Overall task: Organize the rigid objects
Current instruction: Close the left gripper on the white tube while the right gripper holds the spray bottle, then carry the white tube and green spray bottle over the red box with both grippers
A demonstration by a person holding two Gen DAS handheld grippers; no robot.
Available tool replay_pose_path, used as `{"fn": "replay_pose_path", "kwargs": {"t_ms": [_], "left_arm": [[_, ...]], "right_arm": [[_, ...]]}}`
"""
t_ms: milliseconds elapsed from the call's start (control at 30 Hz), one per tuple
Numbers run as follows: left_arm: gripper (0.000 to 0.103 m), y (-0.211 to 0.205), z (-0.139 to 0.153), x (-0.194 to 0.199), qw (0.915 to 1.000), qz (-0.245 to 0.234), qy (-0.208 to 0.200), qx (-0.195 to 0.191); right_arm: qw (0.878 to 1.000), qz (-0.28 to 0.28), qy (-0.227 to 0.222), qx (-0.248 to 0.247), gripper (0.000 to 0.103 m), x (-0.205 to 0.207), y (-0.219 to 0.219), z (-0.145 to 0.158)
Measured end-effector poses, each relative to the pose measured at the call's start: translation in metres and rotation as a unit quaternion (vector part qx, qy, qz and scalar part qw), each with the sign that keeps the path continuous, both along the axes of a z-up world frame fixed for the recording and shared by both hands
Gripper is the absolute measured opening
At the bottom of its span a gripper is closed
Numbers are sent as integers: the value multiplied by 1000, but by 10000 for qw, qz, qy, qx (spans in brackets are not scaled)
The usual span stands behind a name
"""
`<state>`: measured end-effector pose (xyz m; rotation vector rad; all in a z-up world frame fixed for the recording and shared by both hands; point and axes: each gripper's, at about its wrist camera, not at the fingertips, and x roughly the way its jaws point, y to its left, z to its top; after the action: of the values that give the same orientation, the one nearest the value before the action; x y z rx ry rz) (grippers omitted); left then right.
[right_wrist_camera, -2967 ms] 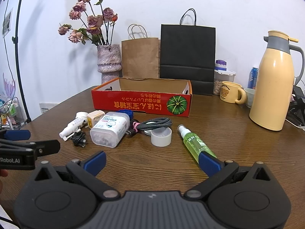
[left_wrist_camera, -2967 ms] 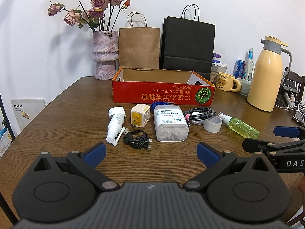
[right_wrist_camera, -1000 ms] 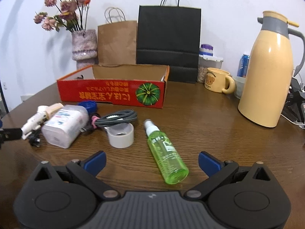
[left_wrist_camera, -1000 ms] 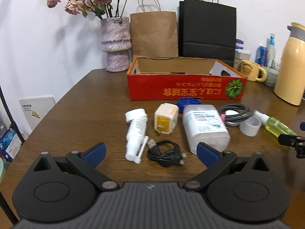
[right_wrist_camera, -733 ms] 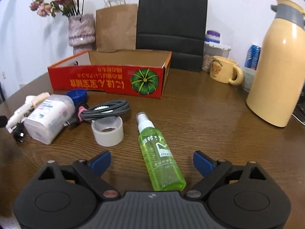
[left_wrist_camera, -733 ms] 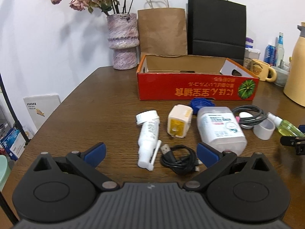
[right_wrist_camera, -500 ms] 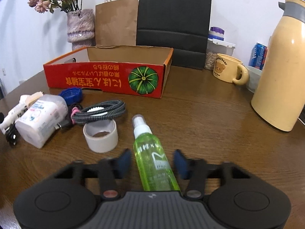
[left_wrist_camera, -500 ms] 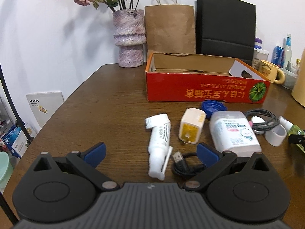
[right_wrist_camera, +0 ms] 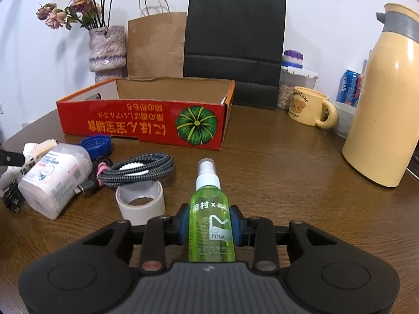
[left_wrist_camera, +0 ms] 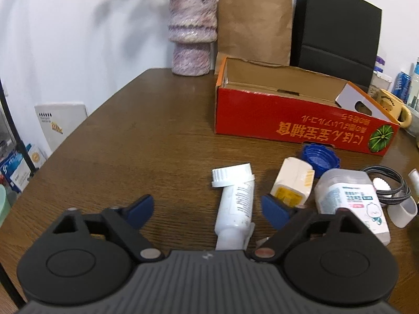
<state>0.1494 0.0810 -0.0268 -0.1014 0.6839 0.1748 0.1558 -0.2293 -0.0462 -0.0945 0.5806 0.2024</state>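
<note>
Clutter lay unsorted on the worktop (left_wrist_camera: pixel 146 141) before an empty red box (left_wrist_camera: pixel 293 128). From the left wrist, the left tool (left_wrist_camera: pixel 207 206) was closing around a white tube (left_wrist_camera: pixel 235 204), pads not touching, cap pointing away. From the right wrist, the right tool (right_wrist_camera: pixel 209 225) clamped a green spray bottle (right_wrist_camera: pixel 209 209), nozzle toward the box.

On the brown wooden table (right_wrist_camera: pixel 288 172) the open red cardboard box (right_wrist_camera: pixel 146 125) sits toward the back; behind it stand the mottled ceramic vase (right_wrist_camera: pixel 106 49), the brown paper bag (right_wrist_camera: pixel 157 47) and the black paper bag (right_wrist_camera: pixel 234 41). In front of the box, left to right: the white plastic tube (left_wrist_camera: pixel 235 204), the cream plug adapter (left_wrist_camera: pixel 293 183), the translucent plastic tub (right_wrist_camera: pixel 55 178), the braided cable coil (right_wrist_camera: pixel 136 171) — with the white tape roll (right_wrist_camera: pixel 141 201) just before it — and the green spray bottle (right_wrist_camera: pixel 209 217). The blue bottle cap (right_wrist_camera: pixel 97 142) lies just before the box. Right of the box stand the cream bear mug (right_wrist_camera: pixel 309 108) and the tall cream thermos jug (right_wrist_camera: pixel 385 99).
</note>
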Motion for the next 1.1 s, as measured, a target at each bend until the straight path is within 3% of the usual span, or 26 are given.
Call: {"fn": "replay_pose_path", "kwargs": {"t_ms": [267, 333, 400, 733, 1100], "left_arm": [[66, -1, -8, 6, 9997, -182, 49, -144], [43, -1, -7, 5, 9995, -230, -1, -219], [29, 0, -7, 3, 9989, -320, -35, -355], [29, -8, -6, -8, 9993, -330, -73, -134], [29, -15, 6, -47, 9984, -344, -407, -190]], "right_arm": [[9999, -58, -82, 47, 31, -3, 5, 2], [9999, -61, -106, 62, 31, -4, 6, 2], [9999, -64, -132, 64, 31, -5, 7, 2], [9996, -115, -226, 101, 31, -12, 10, 5], [9991, -87, -362, 220, 31, -27, 12, 9]]}}
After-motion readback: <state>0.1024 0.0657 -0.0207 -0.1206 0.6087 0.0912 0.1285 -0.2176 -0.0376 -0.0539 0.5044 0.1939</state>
